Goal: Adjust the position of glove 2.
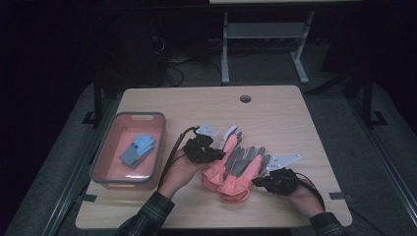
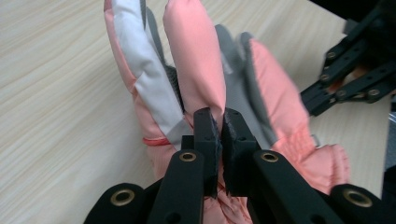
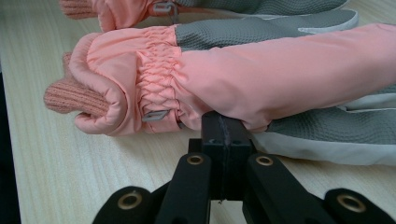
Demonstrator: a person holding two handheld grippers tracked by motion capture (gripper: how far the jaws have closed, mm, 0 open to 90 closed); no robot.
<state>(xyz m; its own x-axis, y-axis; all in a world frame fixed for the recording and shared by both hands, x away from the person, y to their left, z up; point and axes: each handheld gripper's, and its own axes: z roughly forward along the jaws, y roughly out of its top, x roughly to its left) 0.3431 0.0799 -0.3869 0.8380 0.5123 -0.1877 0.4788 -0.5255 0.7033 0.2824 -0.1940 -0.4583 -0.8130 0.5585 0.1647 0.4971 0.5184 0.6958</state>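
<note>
**Both claws pinched on the pink gloves**

Nearest the high camera, two plaid sleeves (image 1: 147, 216) come in at six o'clock, each hand carrying a claw. The left claw (image 1: 212, 153) sits at the nine o'clock side of the gloves (image 1: 236, 169); the right claw (image 1: 263, 181) is at their four o'clock side, by the cuffs. The gloves, pink with grey palms, lie overlapped at the worktop's (image 1: 295, 113) centre, fingers aimed at about one o'clock, cuffs toward six.

In the left gripper view, the left claw (image 2: 220, 128) is nearly closed, its jaws a sliver apart, nipping the base of a pink finger of the near glove (image 2: 196, 60), which stands up out of the jaws. The other claw shows at two o'clock in that view.

In the right gripper view, the right claw (image 3: 225, 128) is pressed tight together, its tips tucked under the pink edge of the lower glove (image 3: 261, 79) just past the ruched cuff; fabric looks caught between them.

Away at nine o'clock on the worktop, a pink tray (image 1: 109, 147) holds blue gloves (image 1: 137, 150).
</note>
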